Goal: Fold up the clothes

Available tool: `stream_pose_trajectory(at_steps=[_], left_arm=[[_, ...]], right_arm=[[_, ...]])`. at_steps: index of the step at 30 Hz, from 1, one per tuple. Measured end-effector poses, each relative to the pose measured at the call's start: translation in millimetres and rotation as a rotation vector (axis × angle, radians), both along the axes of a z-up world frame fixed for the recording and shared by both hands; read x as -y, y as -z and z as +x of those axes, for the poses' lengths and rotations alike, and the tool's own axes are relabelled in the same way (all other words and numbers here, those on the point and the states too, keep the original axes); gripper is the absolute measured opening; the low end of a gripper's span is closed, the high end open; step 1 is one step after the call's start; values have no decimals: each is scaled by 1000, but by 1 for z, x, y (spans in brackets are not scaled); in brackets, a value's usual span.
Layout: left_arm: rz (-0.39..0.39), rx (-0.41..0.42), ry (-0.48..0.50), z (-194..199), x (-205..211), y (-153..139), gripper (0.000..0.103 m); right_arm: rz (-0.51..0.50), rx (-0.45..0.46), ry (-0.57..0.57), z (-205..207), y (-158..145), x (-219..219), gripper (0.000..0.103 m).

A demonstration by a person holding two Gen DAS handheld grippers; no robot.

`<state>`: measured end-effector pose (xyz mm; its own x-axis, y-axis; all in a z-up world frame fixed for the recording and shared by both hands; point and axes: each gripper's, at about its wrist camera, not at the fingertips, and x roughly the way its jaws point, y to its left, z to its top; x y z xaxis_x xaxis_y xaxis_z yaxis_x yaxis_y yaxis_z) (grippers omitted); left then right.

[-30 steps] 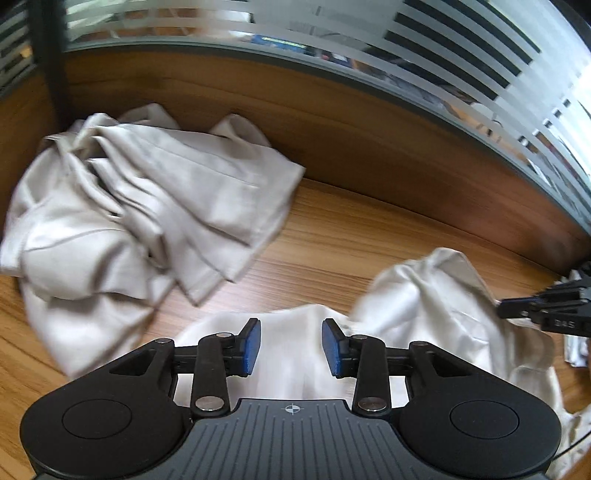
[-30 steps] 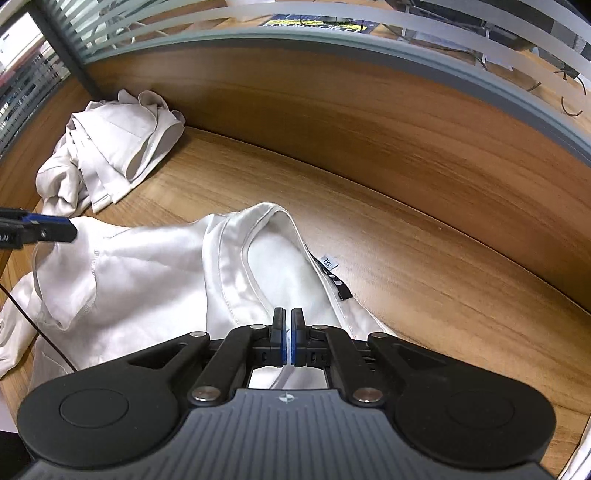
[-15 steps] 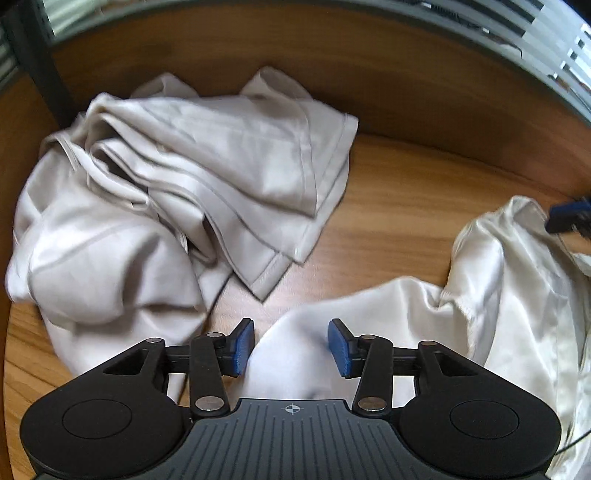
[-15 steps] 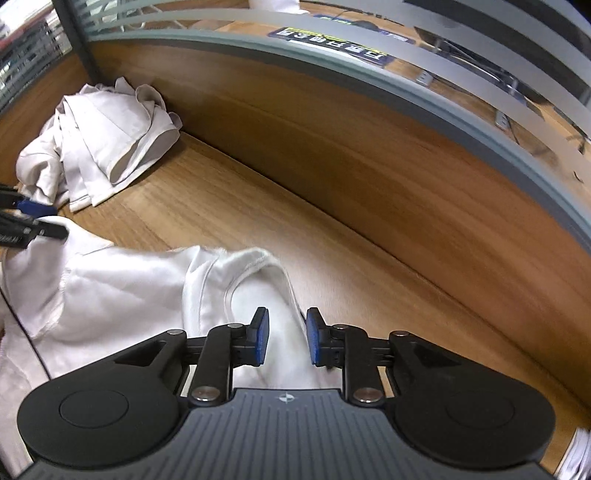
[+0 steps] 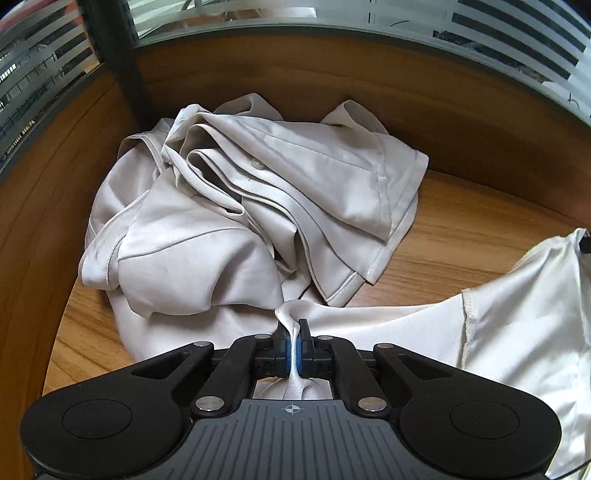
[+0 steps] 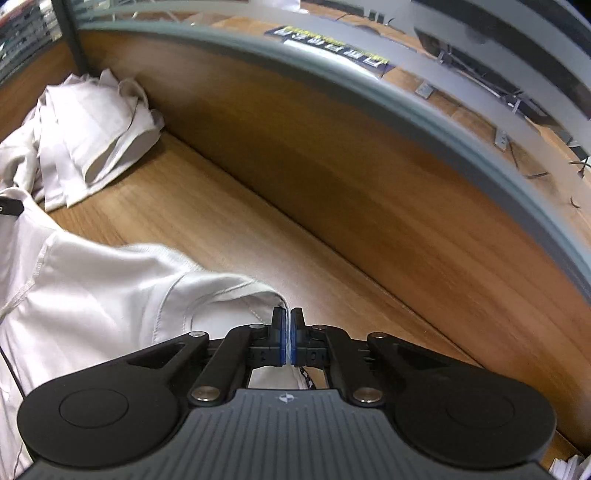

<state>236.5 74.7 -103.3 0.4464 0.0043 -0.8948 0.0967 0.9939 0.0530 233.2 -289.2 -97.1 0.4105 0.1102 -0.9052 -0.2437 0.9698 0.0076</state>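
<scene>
L gripper (image 5: 293, 341): jaws closed tight on a thin pinch of the white shirt (image 5: 517, 325), fabric squeezed up between the blue pads; R gripper (image 6: 287, 332): jaws also clamped, a sliver of shirt (image 6: 92, 306) edge caught between the pads, at the fold by the stitched seam; shirt lies spread on the wood desk (image 5: 461, 236), stretching from L gripper off to the right in L view, and to the left of R gripper in R view; beyond it, a crumpled pile (image 5: 240, 206) of pale clothes sits in the desk's far corner, against the wood panel (image 6: 332, 147); pile's hem just beside the pinched part; striped glass (image 5: 517, 33) above the panel.
</scene>
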Motion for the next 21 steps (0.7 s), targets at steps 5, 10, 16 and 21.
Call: stream_pose_trajectory(at_steps=[5, 10, 16, 21], left_arm=[[-1, -11, -6, 1, 4, 3, 19], [-16, 21, 26, -3, 14, -11, 20], [-72, 33, 100, -21, 36, -34, 20], [-102, 15, 170, -41, 63, -42, 20]], right_arm=[[-20, -18, -29, 8, 6, -8, 4], [8, -21, -32, -5, -14, 3, 13], [64, -44, -10, -46, -35, 27, 13], [33, -48, 41, -89, -38, 45, 20]])
